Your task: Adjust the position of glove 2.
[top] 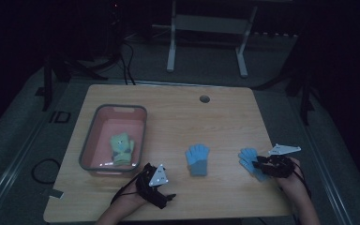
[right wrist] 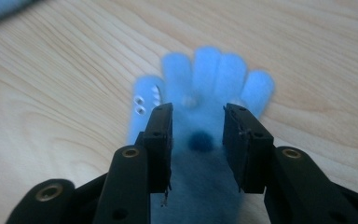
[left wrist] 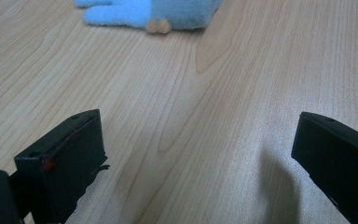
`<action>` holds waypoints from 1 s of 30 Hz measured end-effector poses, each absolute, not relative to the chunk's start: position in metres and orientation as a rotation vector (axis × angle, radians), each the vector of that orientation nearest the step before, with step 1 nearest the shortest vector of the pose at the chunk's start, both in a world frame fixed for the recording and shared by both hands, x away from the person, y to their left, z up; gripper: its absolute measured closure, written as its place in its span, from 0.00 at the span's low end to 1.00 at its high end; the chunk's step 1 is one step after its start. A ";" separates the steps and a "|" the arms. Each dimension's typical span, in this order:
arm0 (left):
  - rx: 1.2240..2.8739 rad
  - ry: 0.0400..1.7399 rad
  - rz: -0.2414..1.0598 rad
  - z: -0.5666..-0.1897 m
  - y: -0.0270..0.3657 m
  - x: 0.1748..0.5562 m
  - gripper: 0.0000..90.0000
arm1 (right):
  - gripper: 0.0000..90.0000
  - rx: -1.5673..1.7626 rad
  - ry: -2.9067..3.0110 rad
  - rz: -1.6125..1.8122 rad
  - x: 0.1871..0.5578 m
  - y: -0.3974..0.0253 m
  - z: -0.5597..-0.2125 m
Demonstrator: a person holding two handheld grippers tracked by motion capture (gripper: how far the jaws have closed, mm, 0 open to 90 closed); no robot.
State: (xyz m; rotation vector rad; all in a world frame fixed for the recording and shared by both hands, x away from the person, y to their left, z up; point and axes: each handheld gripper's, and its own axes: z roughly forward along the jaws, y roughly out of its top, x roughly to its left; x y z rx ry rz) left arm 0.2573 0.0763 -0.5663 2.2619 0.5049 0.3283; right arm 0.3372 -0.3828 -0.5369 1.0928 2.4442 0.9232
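A blue glove (top: 247, 157) lies flat near the table's right edge, fingers pointing up-left. My right gripper (top: 258, 163) reaches over it from the cuff side. In the right gripper view its jaws (right wrist: 198, 109) stand narrowed but apart, pressing onto the glove's palm (right wrist: 214, 74), with fabric in the gap. A second blue glove (top: 198, 159) lies at the table's middle front. My left gripper (top: 161, 183) rests near the front edge, left of that glove. In the left gripper view it (left wrist: 200, 121) is wide open over bare wood, with the glove (left wrist: 168, 11) ahead of it.
A grey basket (top: 122, 108) with a pink inside stands on the left of the wooden table (top: 192, 122) and holds a green glove (top: 122, 149). A cable hole (top: 204, 99) sits near the far edge. Beyond the table are white frame legs and floor cables.
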 end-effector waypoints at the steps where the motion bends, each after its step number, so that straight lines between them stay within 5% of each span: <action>1: 2.264 0.504 0.328 -0.567 0.076 0.257 0.03 | 0.71 1.093 2.444 0.923 0.337 -0.383 -0.537; 9: 2.268 0.500 0.331 -0.567 0.076 0.257 0.03 | 0.94 1.170 2.411 0.868 0.338 -0.377 -0.542; 30: 2.265 0.496 0.333 -0.566 0.075 0.256 0.03 | 0.97 1.410 2.095 0.953 0.315 -0.315 -0.479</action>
